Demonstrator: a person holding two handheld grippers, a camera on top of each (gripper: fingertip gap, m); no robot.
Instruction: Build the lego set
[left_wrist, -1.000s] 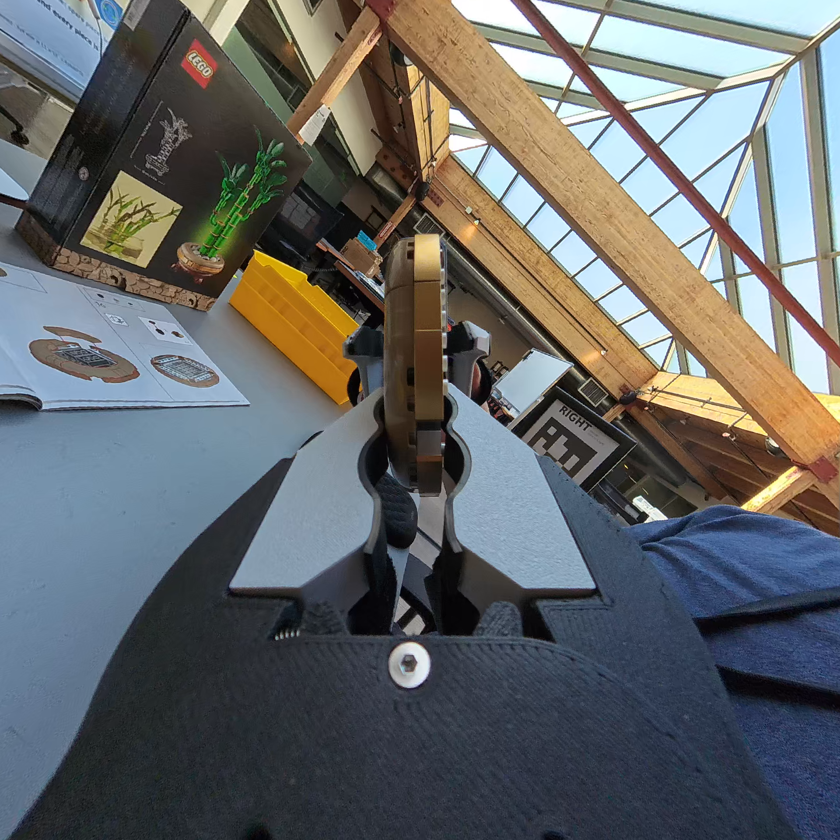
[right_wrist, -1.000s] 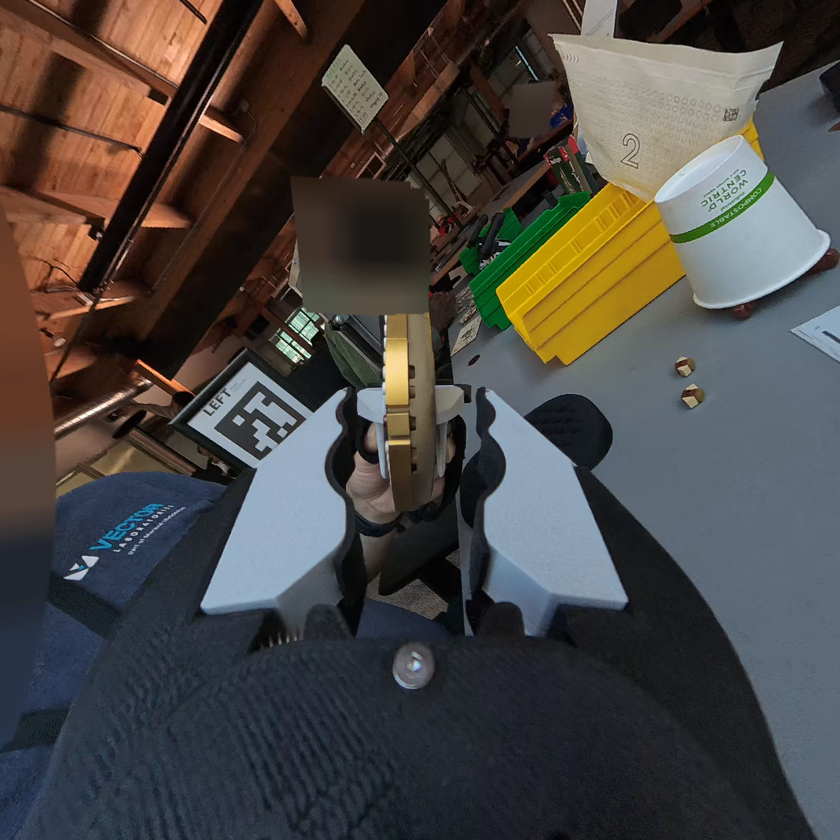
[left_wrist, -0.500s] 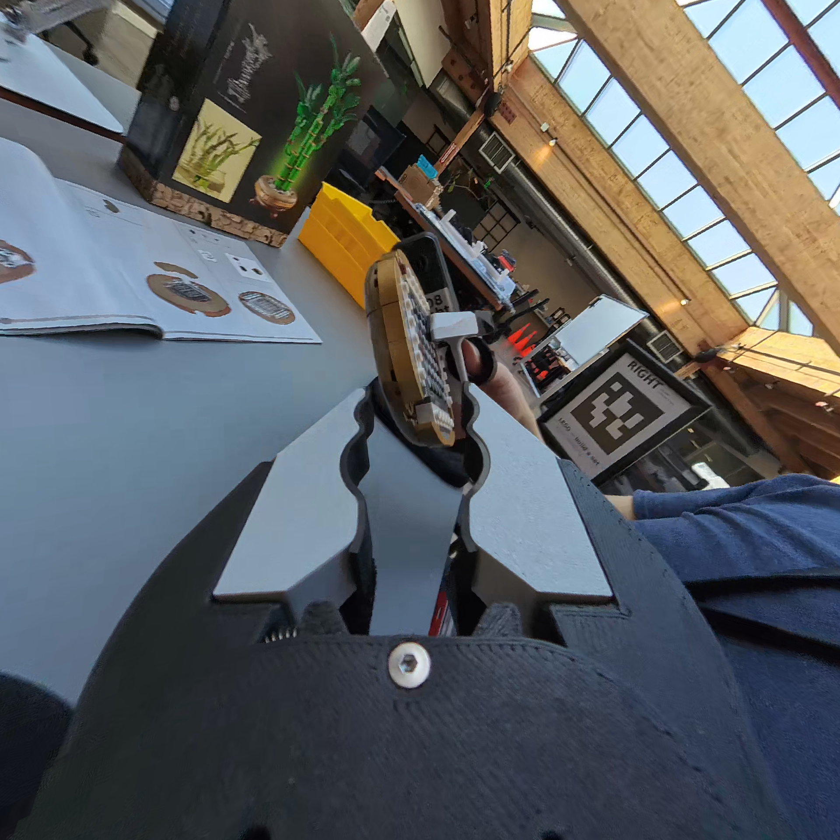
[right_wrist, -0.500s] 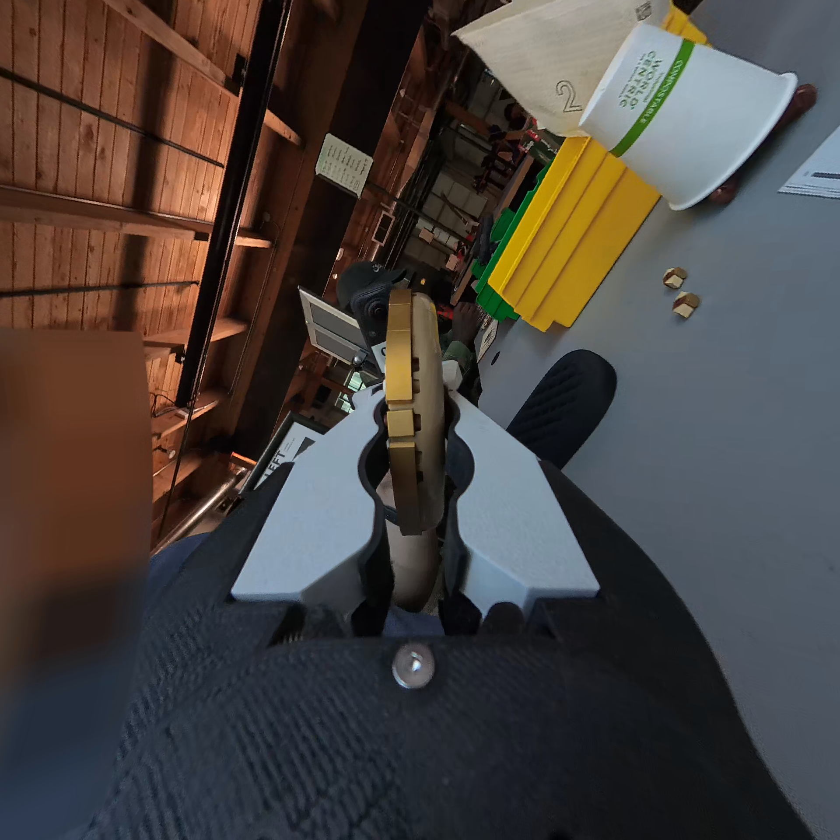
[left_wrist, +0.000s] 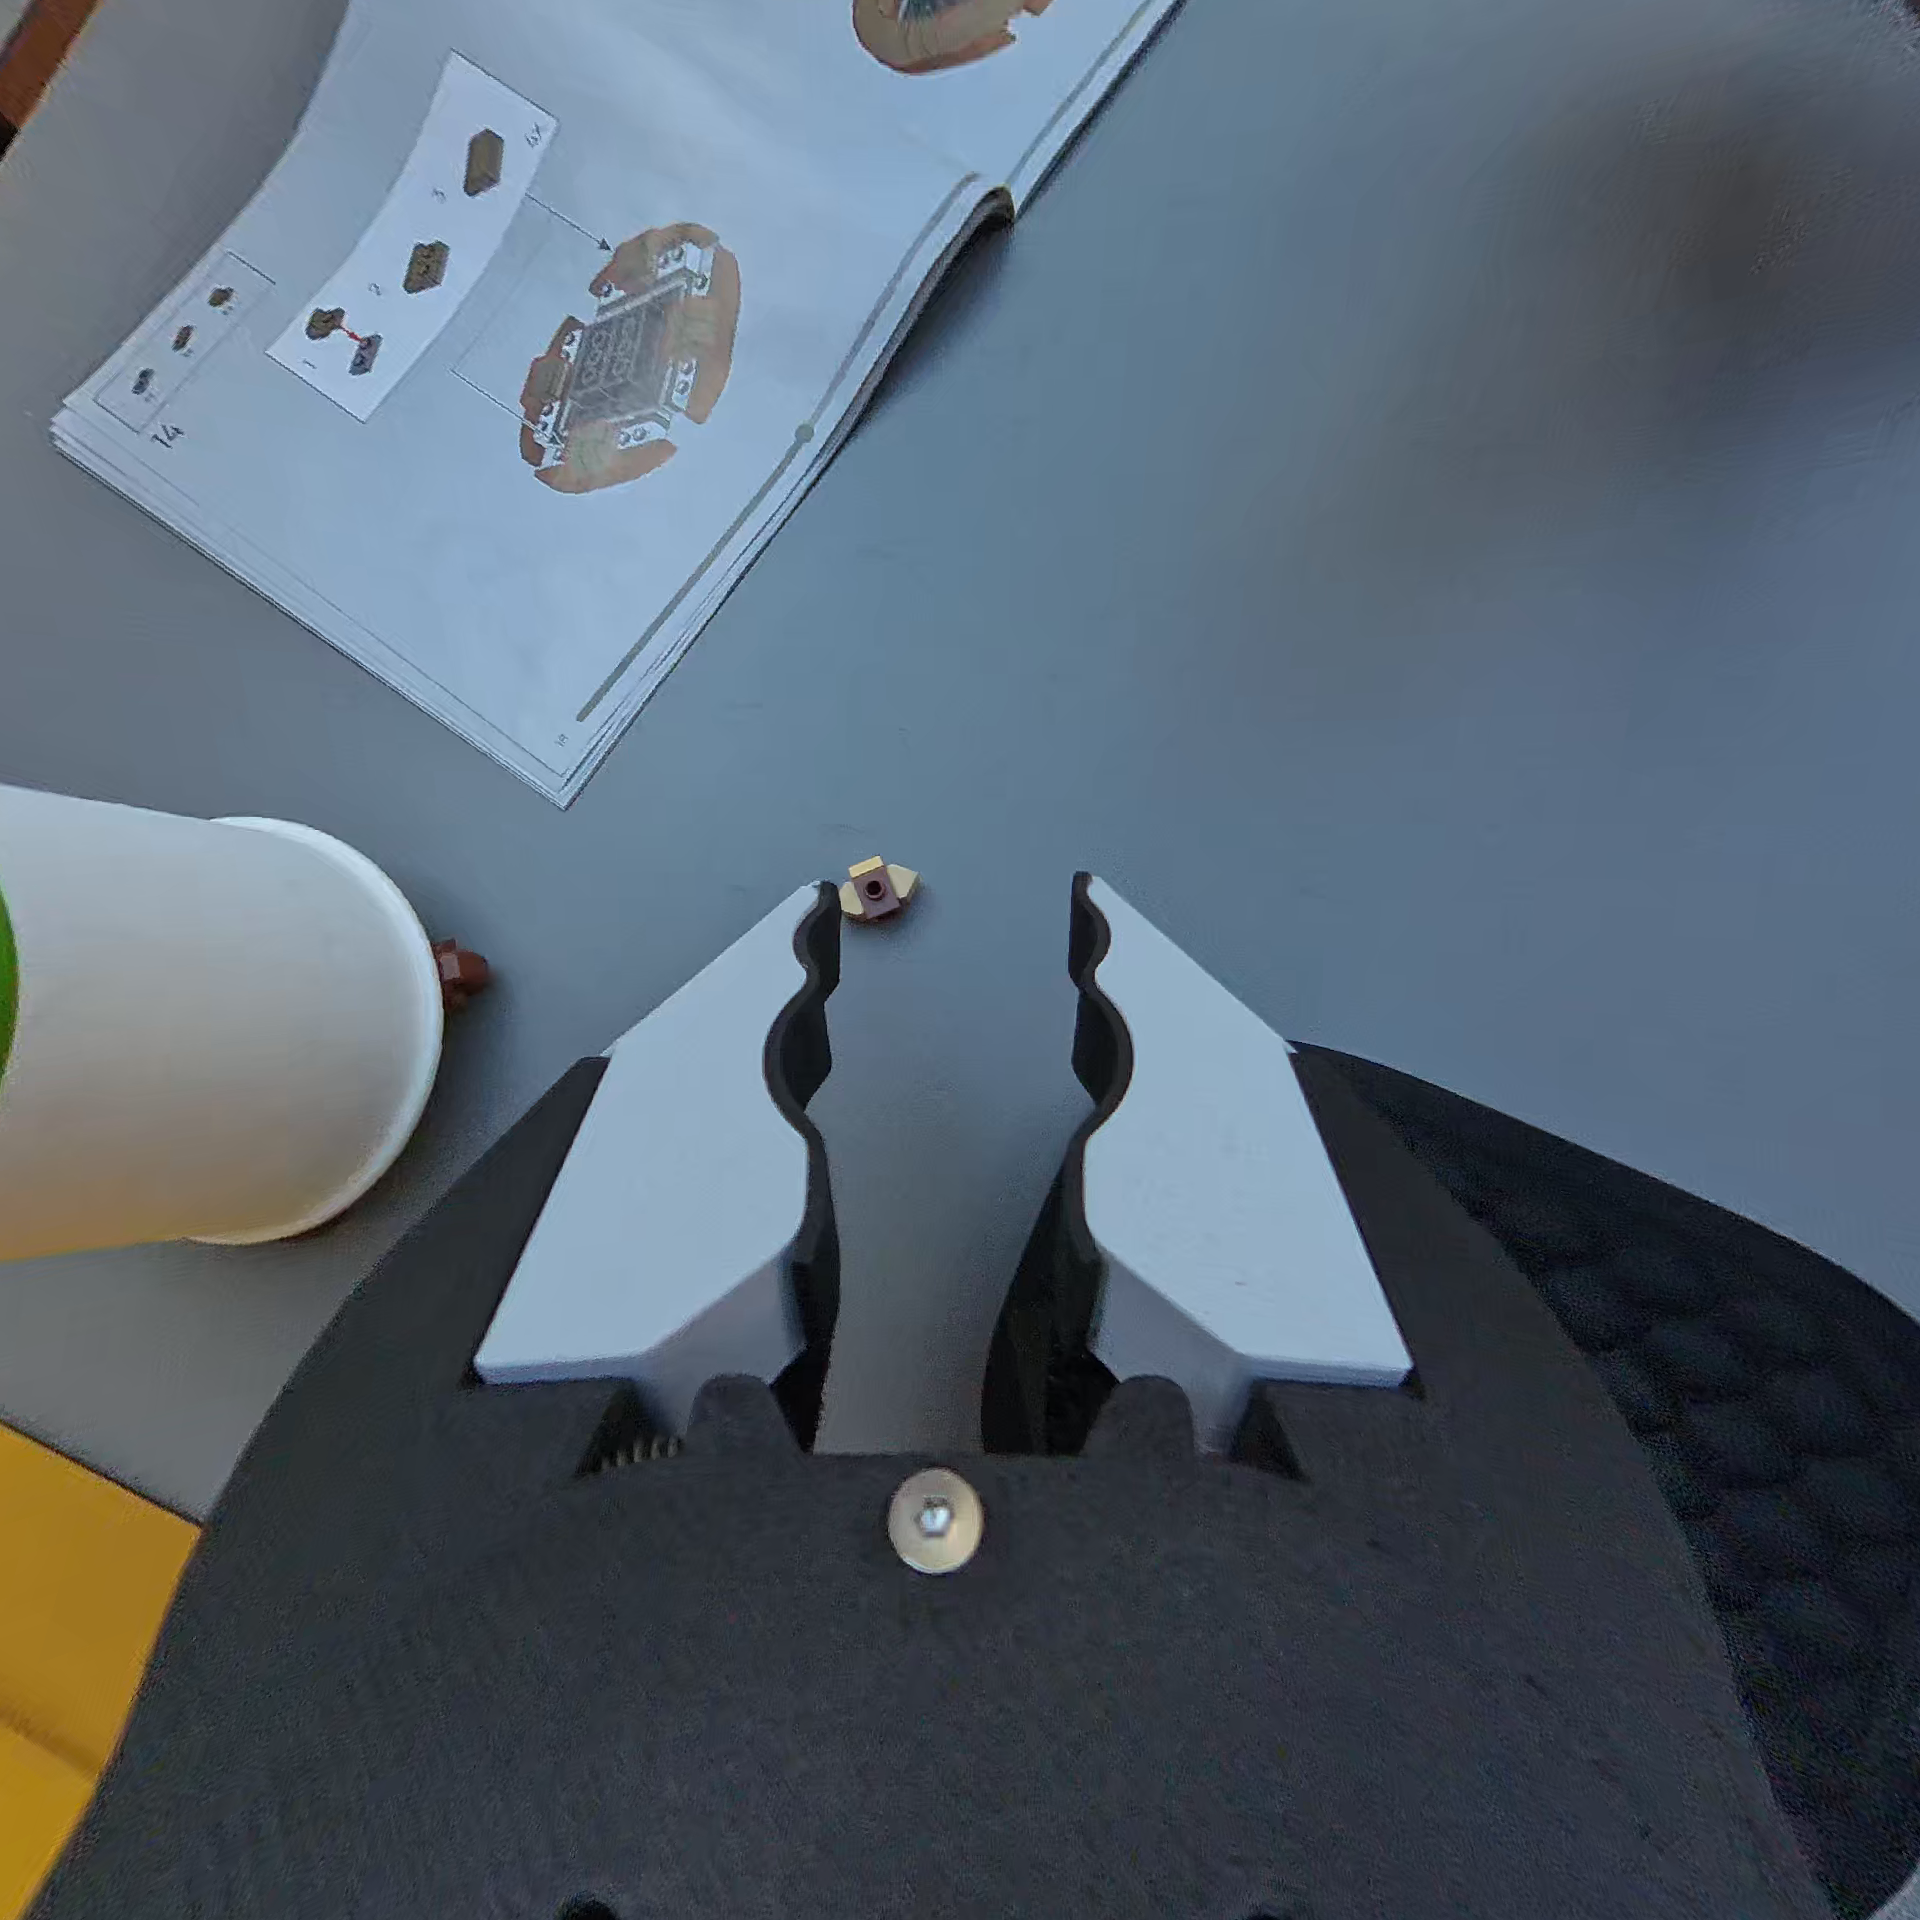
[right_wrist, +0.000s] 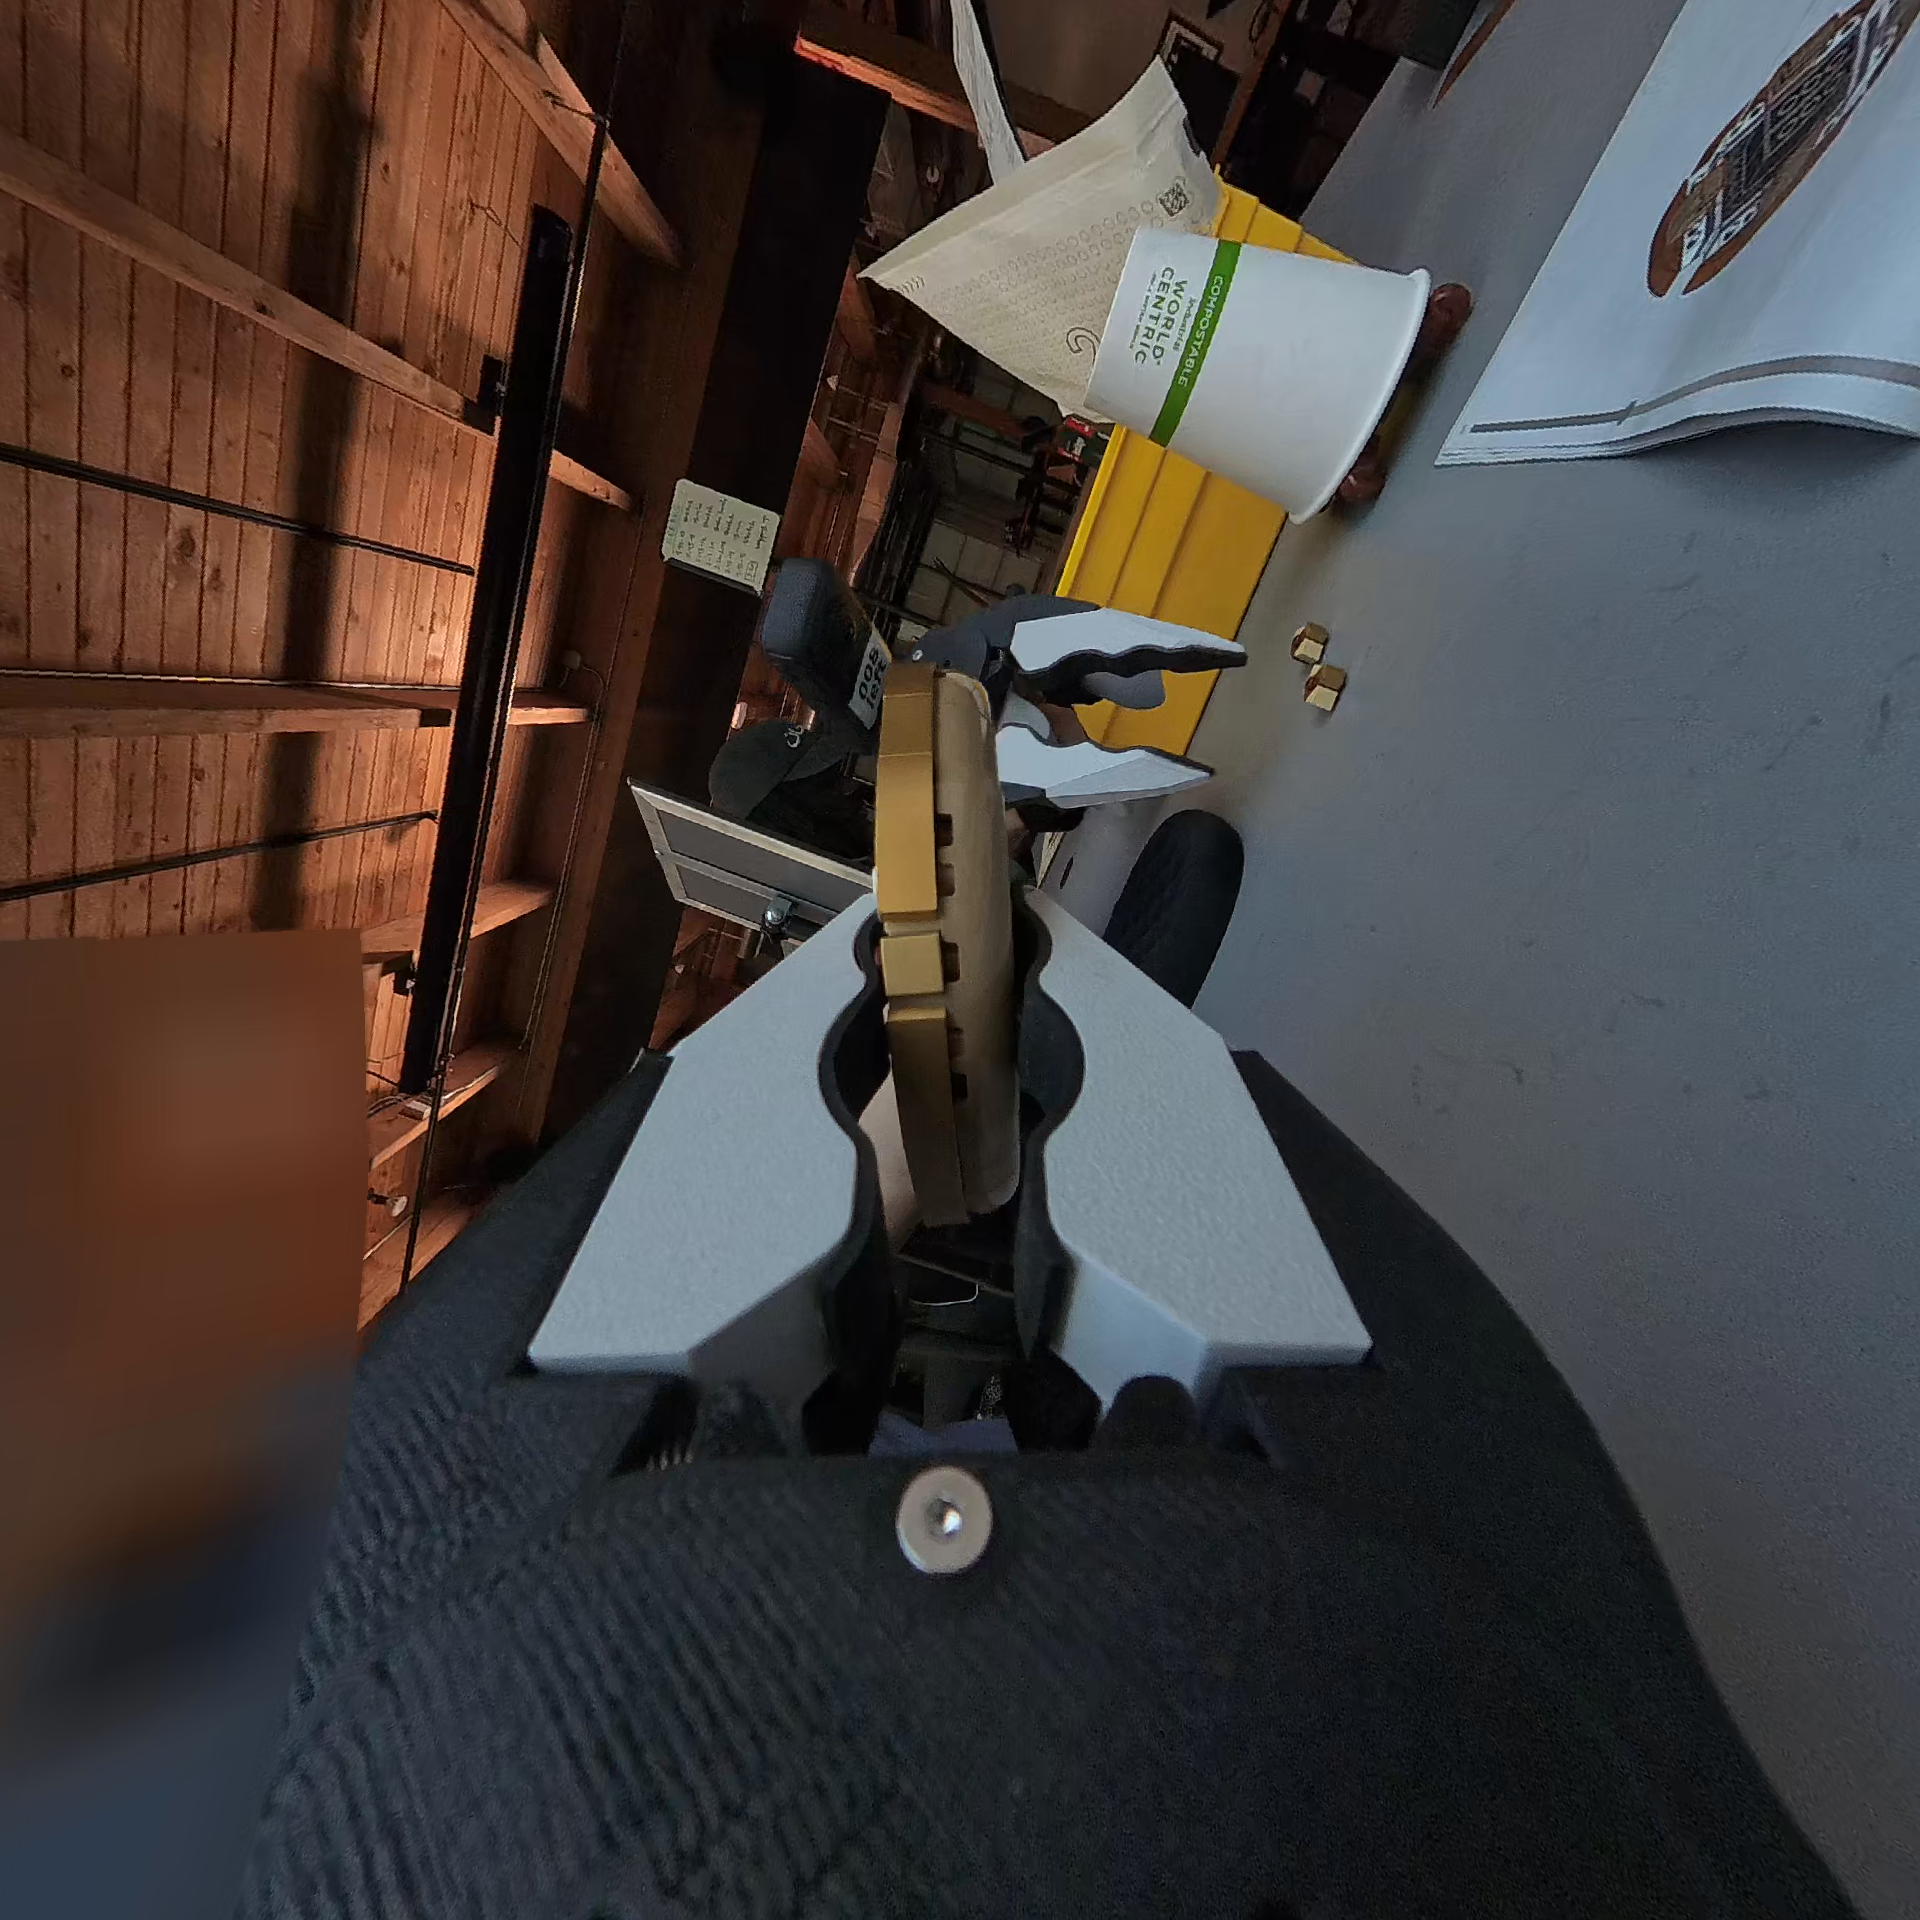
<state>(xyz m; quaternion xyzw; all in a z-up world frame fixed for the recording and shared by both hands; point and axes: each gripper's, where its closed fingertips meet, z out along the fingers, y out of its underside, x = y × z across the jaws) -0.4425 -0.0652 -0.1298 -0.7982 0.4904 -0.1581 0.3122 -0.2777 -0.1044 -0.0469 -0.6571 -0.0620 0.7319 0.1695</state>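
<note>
My right gripper is shut on the round tan and gold lego base, held on edge above the grey table. My left gripper is open and empty, pointing down at the table, with a small tan and brown lego piece lying just beyond its left fingertip. In the right wrist view the left gripper is open near two small gold pieces on the table.
An open instruction booklet lies ahead left. An upturned white paper cup stands at the left with a brown piece at its rim. A yellow bin and a paper bag sit behind the cup. The left gripper's tips are roughly 20 cm from the right gripper's.
My left gripper let go of the round base, opened, and swung down over the table toward the small piece. My right gripper closed on the base and now holds it alone.
</note>
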